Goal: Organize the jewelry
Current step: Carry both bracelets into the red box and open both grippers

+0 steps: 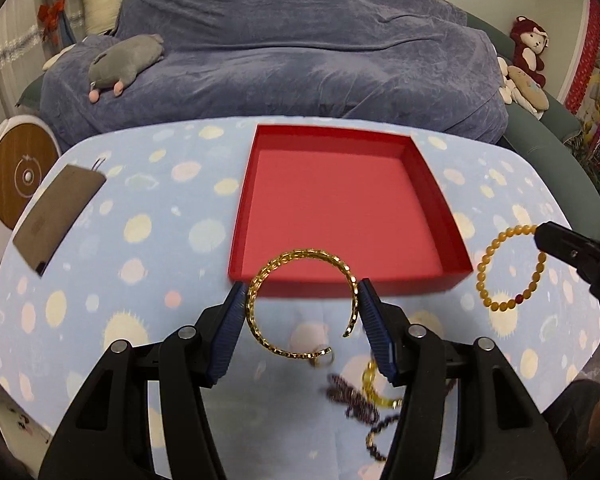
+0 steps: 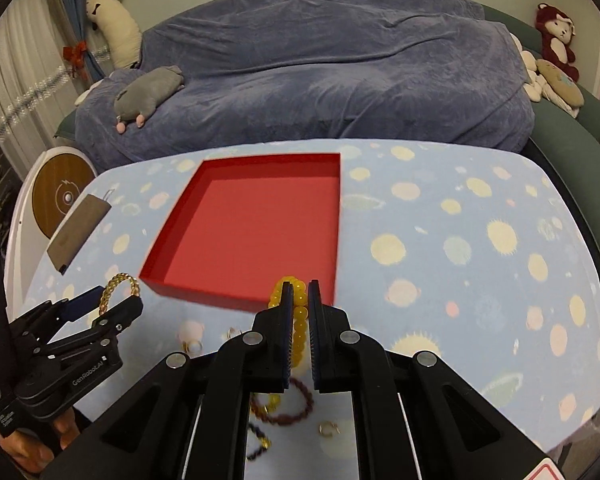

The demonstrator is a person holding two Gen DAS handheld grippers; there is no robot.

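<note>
My left gripper [image 1: 304, 286] is shut on an open gold bangle [image 1: 300, 257], its blue pads pressing the bangle's two sides, held above the table just in front of the red box [image 1: 440, 200]. My right gripper [image 2: 300, 286] is shut on a yellow bead bracelet [image 2: 300, 328], which hangs down between the pads near the red box's [image 2: 252, 220] front right corner. The left wrist view shows the right gripper [image 1: 540, 236] at the right edge with the bead bracelet [image 1: 480, 276] dangling from its tip. The left gripper [image 2: 118, 298] with the bangle [image 2: 120, 279] appears low at left in the right wrist view.
Loose jewellery lies on the spotted tablecloth below the grippers: a dark red bead bracelet [image 2: 300, 400], a gold ring [image 2: 328, 428], dark beads [image 1: 352, 400]. A brown pouch [image 1: 56, 212] lies at the left. A blanket-covered sofa [image 1: 300, 48] stands behind the table.
</note>
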